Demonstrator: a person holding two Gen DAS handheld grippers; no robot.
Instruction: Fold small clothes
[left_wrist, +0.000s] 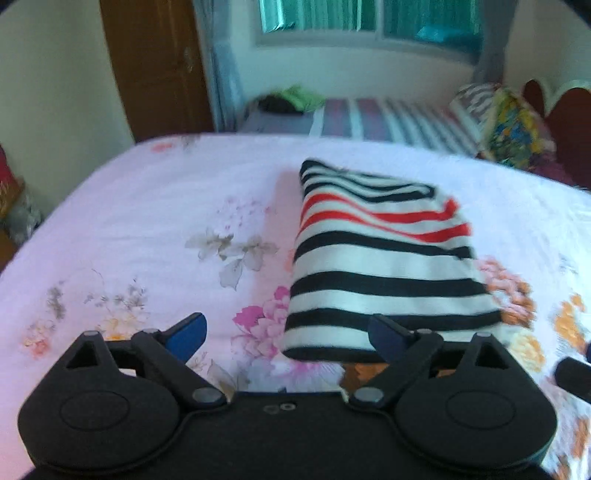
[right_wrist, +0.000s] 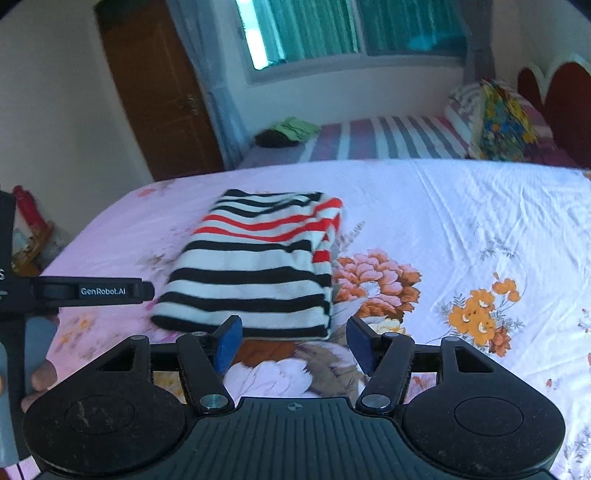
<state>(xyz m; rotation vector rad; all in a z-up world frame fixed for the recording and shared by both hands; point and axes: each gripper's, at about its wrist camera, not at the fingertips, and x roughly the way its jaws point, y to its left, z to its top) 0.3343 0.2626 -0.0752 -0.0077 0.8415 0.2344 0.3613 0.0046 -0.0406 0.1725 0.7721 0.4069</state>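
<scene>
A small striped garment (left_wrist: 384, 254), white with black and red bands, lies folded into a compact rectangle on the floral bedsheet (left_wrist: 147, 221). My left gripper (left_wrist: 288, 336) hovers just in front of its near edge, open wide, nothing between its blue pads. In the right wrist view the same folded garment (right_wrist: 255, 266) sits ahead and slightly left. My right gripper (right_wrist: 293, 341) is open near the garment's front right corner, holding nothing. The left gripper's black body (right_wrist: 92, 291) shows at the left edge of that view, with a person's hand (right_wrist: 40, 380) below it.
The pale pink flowered sheet (right_wrist: 461, 229) stretches wide to the right of the garment. Beyond the bed edge stands a second bed with a striped cover (left_wrist: 388, 122), a colourful pillow (left_wrist: 513, 129) and a green cloth (left_wrist: 299, 98). A wooden door (left_wrist: 155, 66) and a window (left_wrist: 362, 18) are behind.
</scene>
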